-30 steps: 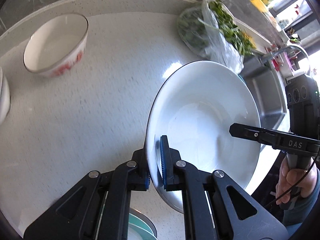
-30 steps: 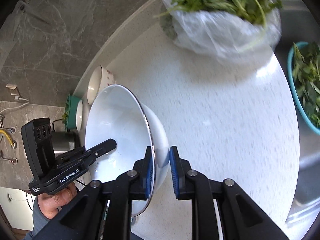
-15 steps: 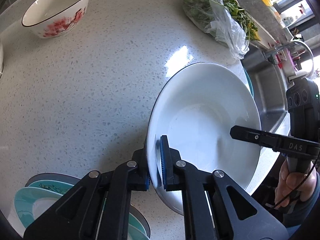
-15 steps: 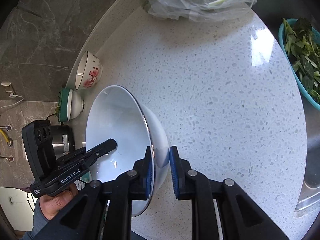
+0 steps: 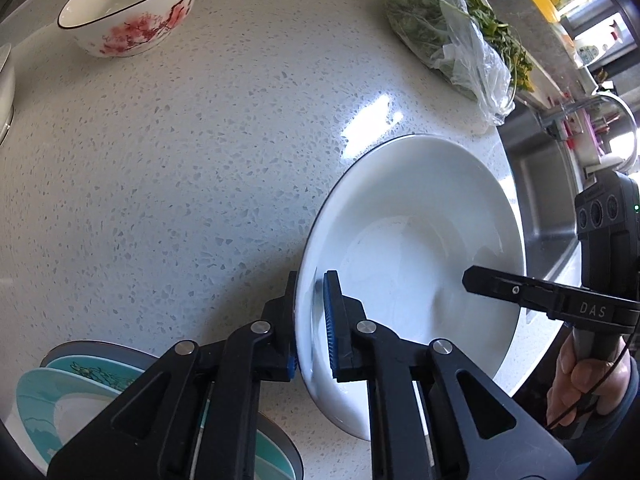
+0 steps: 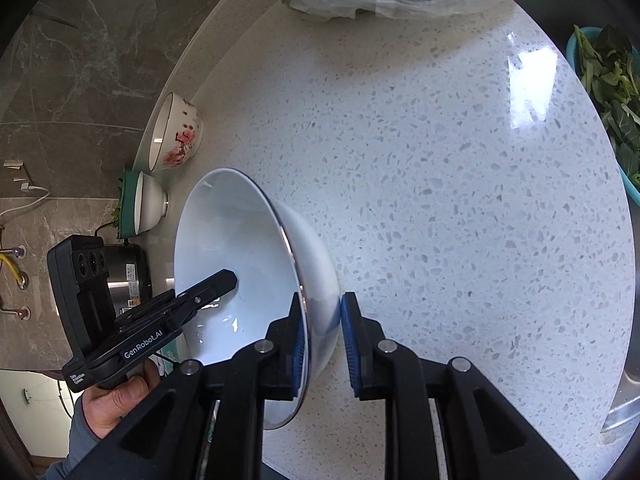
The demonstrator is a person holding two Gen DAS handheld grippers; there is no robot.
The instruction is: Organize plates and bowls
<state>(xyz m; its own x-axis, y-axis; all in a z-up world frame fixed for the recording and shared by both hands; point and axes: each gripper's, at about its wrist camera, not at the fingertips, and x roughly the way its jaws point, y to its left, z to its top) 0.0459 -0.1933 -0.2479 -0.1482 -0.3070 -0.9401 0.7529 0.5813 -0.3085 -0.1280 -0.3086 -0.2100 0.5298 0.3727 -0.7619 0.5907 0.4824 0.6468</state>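
A large white bowl (image 5: 416, 240) hangs tilted just over the speckled counter (image 5: 180, 160), held between both grippers. My left gripper (image 5: 312, 340) straddles its near rim, one blue pad outside and one inside. The jaws are opening a little, with the rim still between the pads. In the right wrist view, my right gripper (image 6: 322, 340) clasps the opposite rim of the white bowl (image 6: 240, 260). Its jaws are opening too, and both pads still touch the wall. Each view shows the other gripper's finger inside the bowl: the right gripper (image 5: 472, 280) and the left gripper (image 6: 228, 280).
A red-flowered bowl (image 5: 132, 20) stands at the back left, next to a white bowl in a green holder (image 6: 146, 208). Stacked teal plates (image 5: 72, 392) lie under my left gripper. A bag of greens (image 5: 452, 36), a teal basket of leaves (image 6: 608, 100) and the sink (image 5: 548, 200) are on the right.
Both grippers have come down toward the counter with the white bowl. The teal plate stack has come into the left view. Both pairs of pads stand slightly wider apart than before.
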